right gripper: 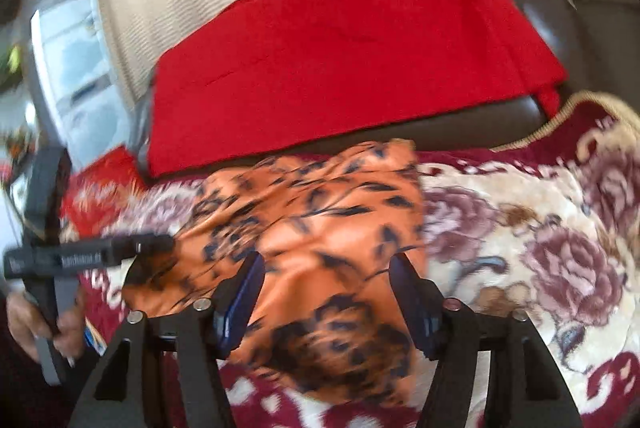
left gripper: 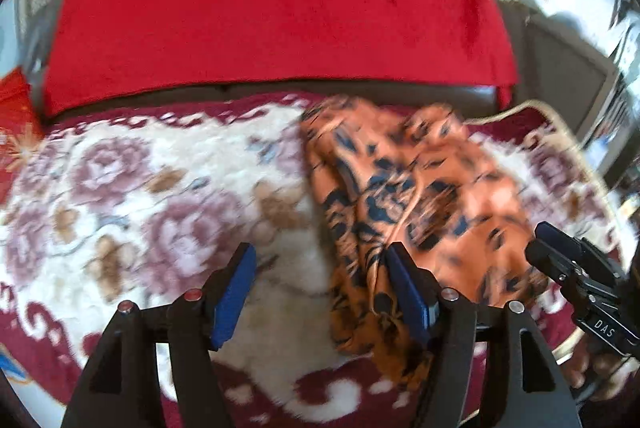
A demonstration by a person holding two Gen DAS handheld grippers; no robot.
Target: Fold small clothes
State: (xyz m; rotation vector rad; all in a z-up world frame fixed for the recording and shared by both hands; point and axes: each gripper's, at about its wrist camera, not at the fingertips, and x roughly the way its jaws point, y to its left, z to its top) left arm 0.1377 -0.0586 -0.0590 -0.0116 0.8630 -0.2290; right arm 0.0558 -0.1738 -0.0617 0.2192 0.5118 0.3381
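Orange cloth lies crumpled on blanket; both hand-held grippers, L & R, wide open, nothing held. Corners should be pinched, spread flat first.

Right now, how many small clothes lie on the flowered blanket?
1: the orange patterned garment lies crumpled on the flowered blanket, under both open grippers. Others may be hidden beyond view.

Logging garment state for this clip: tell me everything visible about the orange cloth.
The orange cloth is thin and looks satiny, with dark blue-black leopard-like marks. It lies crumpled and unfolded on the floral blanket, its far edge near the red cover. Both grippers are open: the left gripper straddles its edge, and the right gripper sits over its middle. Blur hides seams and garment type.
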